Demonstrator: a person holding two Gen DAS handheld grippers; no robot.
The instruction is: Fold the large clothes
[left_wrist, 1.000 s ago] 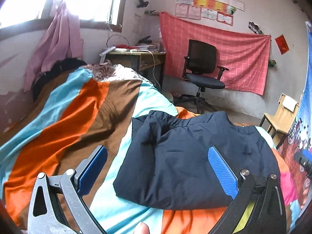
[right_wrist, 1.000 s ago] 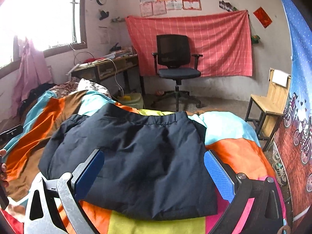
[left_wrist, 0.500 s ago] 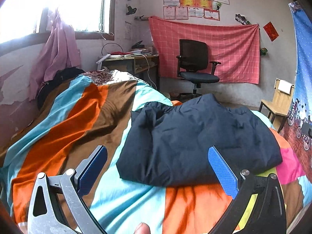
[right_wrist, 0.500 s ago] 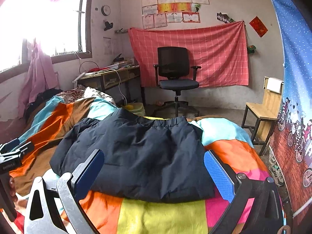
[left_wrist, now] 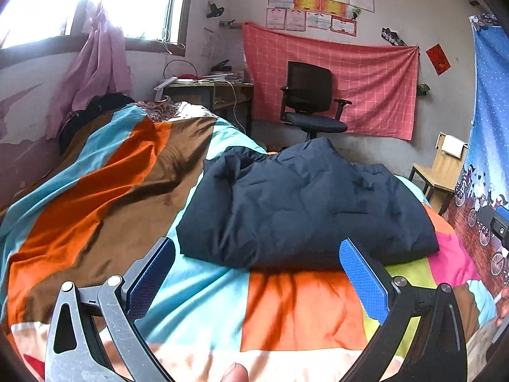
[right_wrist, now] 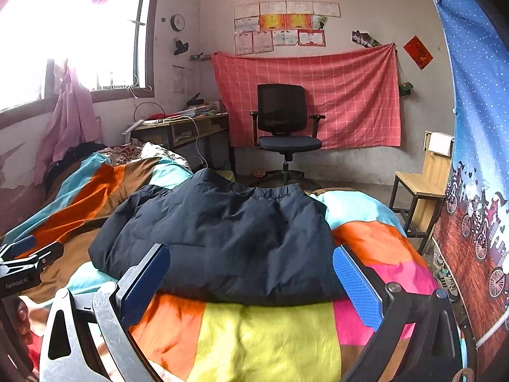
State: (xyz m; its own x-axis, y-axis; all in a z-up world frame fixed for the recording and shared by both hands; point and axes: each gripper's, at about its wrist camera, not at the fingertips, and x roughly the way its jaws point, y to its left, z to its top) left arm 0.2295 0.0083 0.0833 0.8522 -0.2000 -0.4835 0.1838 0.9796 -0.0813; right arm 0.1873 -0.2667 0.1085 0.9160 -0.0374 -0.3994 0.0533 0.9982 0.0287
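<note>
My left tongs (left_wrist: pixel 256 265) and my right tongs (right_wrist: pixel 251 270) both gape wide, holding nothing. The dark jacket (left_wrist: pixel 302 203) lies folded in a puffy bundle on the striped bedspread (left_wrist: pixel 101 197), just beyond both tips (not touching). Behind stand an office chair (right_wrist: pixel 283 127), a desk (right_wrist: pixel 181 127) and a wooden chair (right_wrist: pixel 423 184).

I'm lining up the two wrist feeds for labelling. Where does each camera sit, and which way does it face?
Left wrist: on the left tool, looking along its open fingers across the bed at the folded navy jacket; a thumb tip shows at the bottom edge.
Right wrist: on the right tool, facing the jacket from further right; the left tool shows at the left edge.
Shared: jacket, bed, office chair and red wall cloth.
</note>
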